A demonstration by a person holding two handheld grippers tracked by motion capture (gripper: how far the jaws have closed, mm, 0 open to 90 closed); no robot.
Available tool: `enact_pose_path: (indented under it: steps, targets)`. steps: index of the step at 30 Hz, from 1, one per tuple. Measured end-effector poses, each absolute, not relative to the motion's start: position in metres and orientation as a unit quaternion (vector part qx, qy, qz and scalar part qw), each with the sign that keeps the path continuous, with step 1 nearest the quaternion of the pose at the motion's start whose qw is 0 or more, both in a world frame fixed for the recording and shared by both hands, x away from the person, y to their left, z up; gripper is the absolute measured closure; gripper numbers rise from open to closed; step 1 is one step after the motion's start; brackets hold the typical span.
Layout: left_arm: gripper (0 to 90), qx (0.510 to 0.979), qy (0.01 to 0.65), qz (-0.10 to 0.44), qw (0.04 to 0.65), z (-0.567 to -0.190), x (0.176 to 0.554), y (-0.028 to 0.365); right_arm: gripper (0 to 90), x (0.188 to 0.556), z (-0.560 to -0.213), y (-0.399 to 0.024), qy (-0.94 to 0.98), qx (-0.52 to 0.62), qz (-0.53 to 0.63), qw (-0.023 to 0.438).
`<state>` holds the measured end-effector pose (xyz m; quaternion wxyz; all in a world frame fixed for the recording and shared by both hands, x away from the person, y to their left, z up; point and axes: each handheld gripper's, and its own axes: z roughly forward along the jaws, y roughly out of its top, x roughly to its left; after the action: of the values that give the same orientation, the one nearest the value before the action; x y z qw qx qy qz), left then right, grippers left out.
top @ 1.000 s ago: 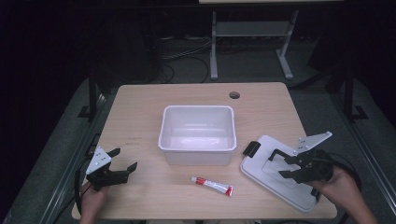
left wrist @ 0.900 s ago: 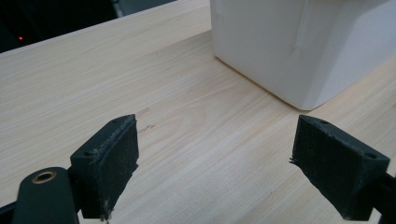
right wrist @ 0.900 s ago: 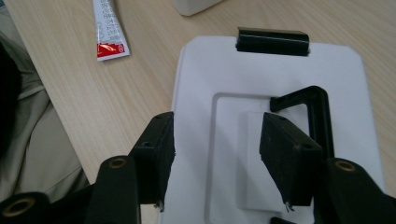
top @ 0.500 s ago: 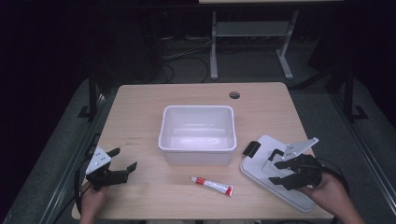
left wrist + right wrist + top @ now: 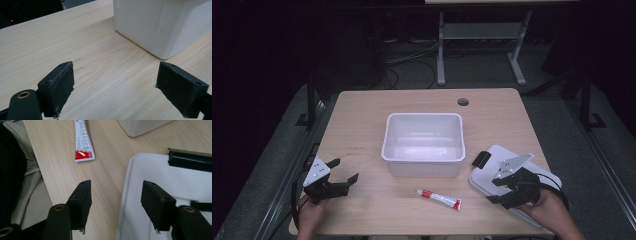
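Observation:
A white bin (image 5: pixel 423 145) stands open-topped mid-table. In front of it lies a white and red tube (image 5: pixel 439 199). A white lid (image 5: pixel 484 175) with a black latch (image 5: pixel 479 159) lies flat at the right. My right gripper (image 5: pixel 493 192) hovers over the lid's near left edge, open. Its jaws have just been opening. In the right gripper view the lid (image 5: pixel 155 170) has its edge between the spread jaws (image 5: pixel 117 207), untouched by the pads, and the tube (image 5: pixel 83 142) lies beyond. My left gripper (image 5: pixel 345 170) rests open at the front left, with bare table between its jaws (image 5: pixel 115 87).
The table's front edge runs just behind both hands. A round cable hole (image 5: pixel 463 102) sits at the far right of the tabletop. The bin's corner (image 5: pixel 160 25) stands ahead of the left gripper. Pale cloth (image 5: pixel 27 190) lies past the table edge.
My right gripper has slid left and a little nearer across the lid, to its left edge. The left gripper, bin and tube have not moved.

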<state>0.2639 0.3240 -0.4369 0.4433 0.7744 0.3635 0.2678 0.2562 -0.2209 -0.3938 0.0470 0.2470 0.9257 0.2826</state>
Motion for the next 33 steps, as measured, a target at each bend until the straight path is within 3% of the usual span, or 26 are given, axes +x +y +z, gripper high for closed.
enact_pose_path:
  steps: [33]
  targets:
    - [13.8, 0.775, 0.362, 0.268, 0.444, -0.436, 0.264, 0.324, 37.1, 0.265, -0.403, -0.170, 0.934, 0.197, 0.295, 0.027]
